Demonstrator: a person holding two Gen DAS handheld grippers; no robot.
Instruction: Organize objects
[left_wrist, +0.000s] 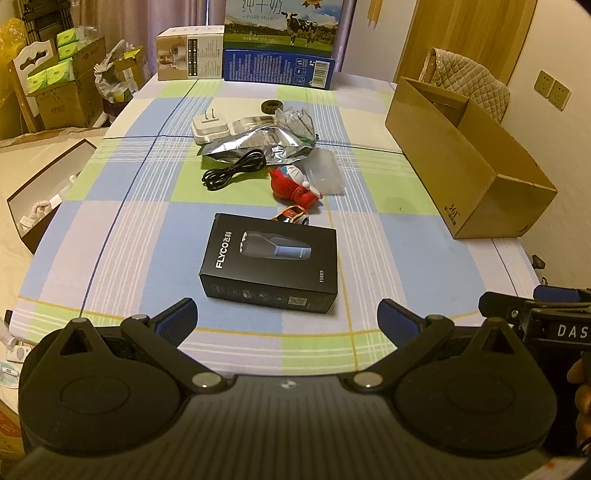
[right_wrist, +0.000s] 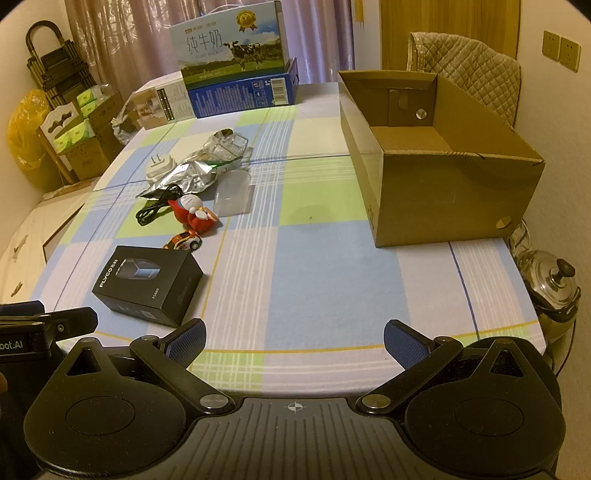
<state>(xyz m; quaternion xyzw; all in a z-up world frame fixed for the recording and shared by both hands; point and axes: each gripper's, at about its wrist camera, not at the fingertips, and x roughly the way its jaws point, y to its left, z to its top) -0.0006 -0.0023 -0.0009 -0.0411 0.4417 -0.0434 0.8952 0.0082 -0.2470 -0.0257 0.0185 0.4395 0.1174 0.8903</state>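
Observation:
A black FLYCO shaver box (left_wrist: 271, 264) lies on the checked tablecloth just ahead of my open, empty left gripper (left_wrist: 287, 321); it also shows in the right wrist view (right_wrist: 147, 286). Behind it lie a small toy car (left_wrist: 291, 215), a red Doraemon figure (left_wrist: 297, 184), a black cable (left_wrist: 232, 171), a silver foil pouch (left_wrist: 258, 146) and a white plug adapter (left_wrist: 209, 127). An open, empty cardboard box (right_wrist: 436, 158) stands at the right. My right gripper (right_wrist: 294, 341) is open and empty over the table's near edge.
Milk cartons (right_wrist: 232, 62) and a small product box (right_wrist: 162, 103) stand at the table's far end. A padded chair (right_wrist: 469, 70) is behind the cardboard box. A steel pot (right_wrist: 554, 284) sits off the table's right edge. Stacked boxes (left_wrist: 66, 85) crowd the left.

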